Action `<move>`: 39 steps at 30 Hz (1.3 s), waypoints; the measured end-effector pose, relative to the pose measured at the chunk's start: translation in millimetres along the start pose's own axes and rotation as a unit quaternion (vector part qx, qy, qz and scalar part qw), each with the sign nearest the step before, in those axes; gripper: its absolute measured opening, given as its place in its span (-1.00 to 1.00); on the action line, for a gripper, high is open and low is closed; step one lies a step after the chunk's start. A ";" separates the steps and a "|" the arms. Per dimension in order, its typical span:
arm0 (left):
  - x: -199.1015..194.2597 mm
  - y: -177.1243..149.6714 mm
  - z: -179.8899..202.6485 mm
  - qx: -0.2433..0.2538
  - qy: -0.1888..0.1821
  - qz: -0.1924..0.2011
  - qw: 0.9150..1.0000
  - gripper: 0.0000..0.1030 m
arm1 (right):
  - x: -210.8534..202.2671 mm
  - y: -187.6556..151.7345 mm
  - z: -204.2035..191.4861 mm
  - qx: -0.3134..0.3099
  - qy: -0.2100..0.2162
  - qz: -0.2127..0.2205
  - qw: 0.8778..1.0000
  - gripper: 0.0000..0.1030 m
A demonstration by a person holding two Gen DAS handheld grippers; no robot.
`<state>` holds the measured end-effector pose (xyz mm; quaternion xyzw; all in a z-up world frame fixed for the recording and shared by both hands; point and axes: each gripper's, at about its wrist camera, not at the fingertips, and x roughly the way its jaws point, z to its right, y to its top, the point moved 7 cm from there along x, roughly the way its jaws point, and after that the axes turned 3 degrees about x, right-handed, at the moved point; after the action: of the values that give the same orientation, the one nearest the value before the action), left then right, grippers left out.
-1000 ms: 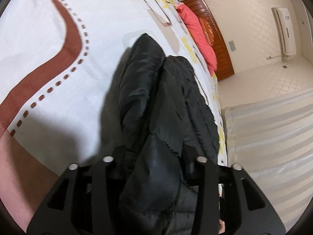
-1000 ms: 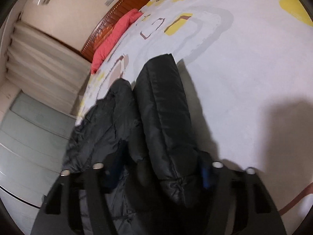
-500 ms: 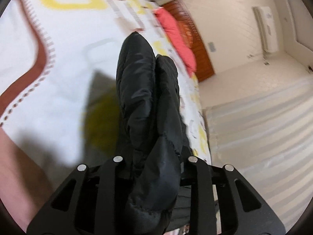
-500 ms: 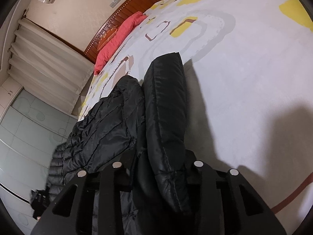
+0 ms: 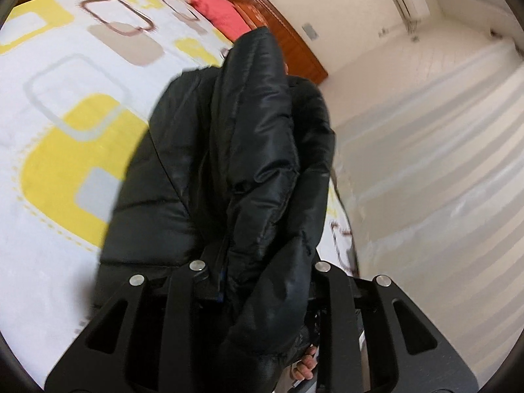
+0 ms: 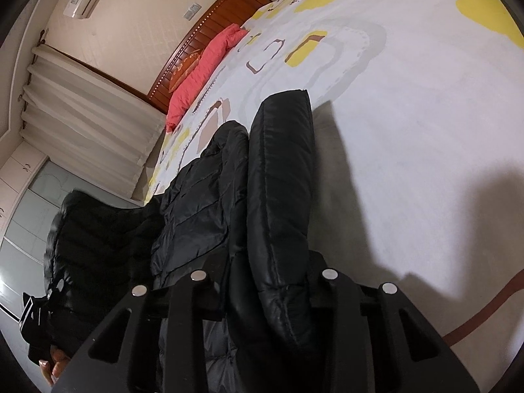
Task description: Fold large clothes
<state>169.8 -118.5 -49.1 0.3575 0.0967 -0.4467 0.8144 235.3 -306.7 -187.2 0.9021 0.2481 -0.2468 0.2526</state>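
Now | left gripper, right gripper both clamp glossy quilted black puffer jacket | patterned bedspread beneath

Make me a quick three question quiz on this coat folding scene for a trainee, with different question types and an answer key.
1. True or false: both grippers are shut on the black coat.
2. Multiple choice: what lies against the headboard? A) a blue towel B) a red pillow C) a green box
3. Fill in: the coat lies on a patterned ___.

Key
1. True. The left gripper and the right gripper each pinch a fold of it; both have just been closing.
2. B, the red pillow.
3. Bedspread.
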 end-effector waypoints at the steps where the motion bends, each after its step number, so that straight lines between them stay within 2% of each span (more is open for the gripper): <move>1: 11.4 -6.2 5.6 0.007 0.001 -0.009 1.000 -0.49 | -1.2 -1.6 -0.2 0.002 0.003 0.000 1.000 -0.40; 8: 75.6 -41.2 19.8 0.047 0.034 -0.058 0.997 -0.49 | -14.2 2.2 14.6 0.010 0.013 -0.005 1.000 -0.40; 19: 132.1 -57.7 26.4 0.084 0.068 -0.087 0.990 -0.49 | -26.1 7.4 33.7 0.021 0.024 -0.008 0.999 -0.40; 33: 170.4 -54.6 20.7 0.137 0.096 -0.088 0.982 -0.49 | -35.1 4.8 44.9 0.030 0.026 -0.006 0.999 -0.40; 35: 157.6 -68.9 18.9 0.131 0.092 -0.089 0.983 -0.50 | -36.1 4.8 45.8 0.031 0.026 -0.006 0.999 -0.40; 39: 156.1 -63.7 21.6 0.141 0.094 -0.089 0.981 -0.50 | -37.4 4.7 47.8 0.031 0.024 -0.006 0.999 -0.40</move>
<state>206.5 -257.7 -139.4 0.4993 0.1403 -0.4910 0.7000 194.5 -349.9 -200.2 0.9137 0.2516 -0.2340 0.2170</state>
